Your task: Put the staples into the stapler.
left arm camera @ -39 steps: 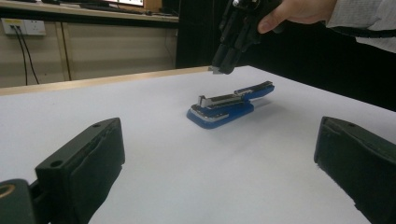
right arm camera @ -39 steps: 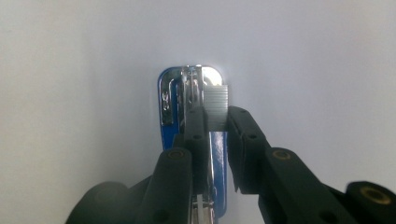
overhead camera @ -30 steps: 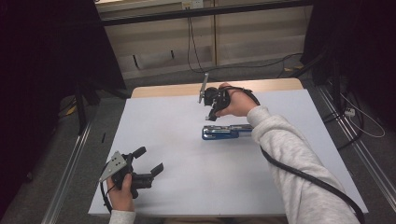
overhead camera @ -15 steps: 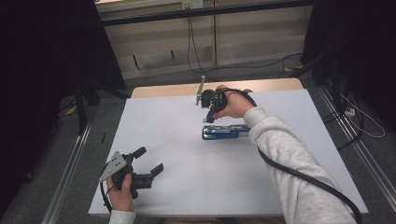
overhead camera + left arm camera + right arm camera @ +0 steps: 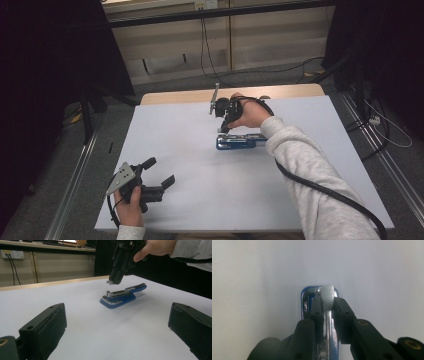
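A blue stapler [image 5: 241, 142] is lying flat on the white sheet [image 5: 190, 135] that is covering the table [image 5: 170, 96]. It is open, with its shiny metal track facing up.

The right gripper [image 5: 226, 124] is hanging just above the stapler's near end, pointing down at it. Its jaws are pinching a small strip of staples [image 5: 327, 297]. In the right gripper view the strip is sitting between the two jaw tips, sticking out past them, and the stapler's rounded blue end [image 5: 320, 292] is right under and behind the strip. In the left gripper view the strip [image 5: 110, 282] is a little above the stapler [image 5: 122, 295] and not touching it. The right hand [image 5: 250, 112] is wrapped around the gripper, and a grey sleeve [image 5: 310, 175] is reaching in.

The left gripper [image 5: 160, 173] is resting low, well apart from the stapler. Its jaws are wide open and holding nothing. In the left gripper view the stapler is sitting far ahead, between the two jaws. The left hand [image 5: 129, 205] is holding this gripper.
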`<state>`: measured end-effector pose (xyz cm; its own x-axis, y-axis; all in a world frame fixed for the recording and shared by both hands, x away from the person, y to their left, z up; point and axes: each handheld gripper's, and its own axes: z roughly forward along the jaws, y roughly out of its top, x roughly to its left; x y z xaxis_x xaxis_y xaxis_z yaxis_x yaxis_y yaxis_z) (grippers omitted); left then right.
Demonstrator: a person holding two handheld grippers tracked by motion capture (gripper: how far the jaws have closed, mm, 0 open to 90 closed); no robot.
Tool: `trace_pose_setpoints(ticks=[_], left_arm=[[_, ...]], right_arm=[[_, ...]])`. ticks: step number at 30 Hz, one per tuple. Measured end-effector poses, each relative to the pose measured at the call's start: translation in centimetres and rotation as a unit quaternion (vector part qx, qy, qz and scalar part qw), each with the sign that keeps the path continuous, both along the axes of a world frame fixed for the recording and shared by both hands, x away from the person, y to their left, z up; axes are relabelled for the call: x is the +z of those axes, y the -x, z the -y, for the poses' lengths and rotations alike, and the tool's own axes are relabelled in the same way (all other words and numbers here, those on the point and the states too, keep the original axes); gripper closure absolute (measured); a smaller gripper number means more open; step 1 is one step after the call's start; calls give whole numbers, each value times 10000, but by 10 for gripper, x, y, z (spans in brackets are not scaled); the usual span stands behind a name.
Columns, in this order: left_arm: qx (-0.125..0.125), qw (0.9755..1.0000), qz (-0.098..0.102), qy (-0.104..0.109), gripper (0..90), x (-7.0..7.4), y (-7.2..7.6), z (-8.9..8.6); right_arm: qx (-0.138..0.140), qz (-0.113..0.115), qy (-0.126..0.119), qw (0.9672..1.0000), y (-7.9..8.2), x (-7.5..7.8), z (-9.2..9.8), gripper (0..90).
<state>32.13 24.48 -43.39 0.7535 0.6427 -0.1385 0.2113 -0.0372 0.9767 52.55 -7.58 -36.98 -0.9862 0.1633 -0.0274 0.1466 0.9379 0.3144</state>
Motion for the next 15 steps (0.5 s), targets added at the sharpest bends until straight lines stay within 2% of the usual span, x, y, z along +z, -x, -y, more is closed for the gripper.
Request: trace_pose_setpoints(ticks=[15], left_arm=[[0,10000,9,-10,18,0,0,0]], right_arm=[[5,-72,4,10000,1,-13,2,788]])
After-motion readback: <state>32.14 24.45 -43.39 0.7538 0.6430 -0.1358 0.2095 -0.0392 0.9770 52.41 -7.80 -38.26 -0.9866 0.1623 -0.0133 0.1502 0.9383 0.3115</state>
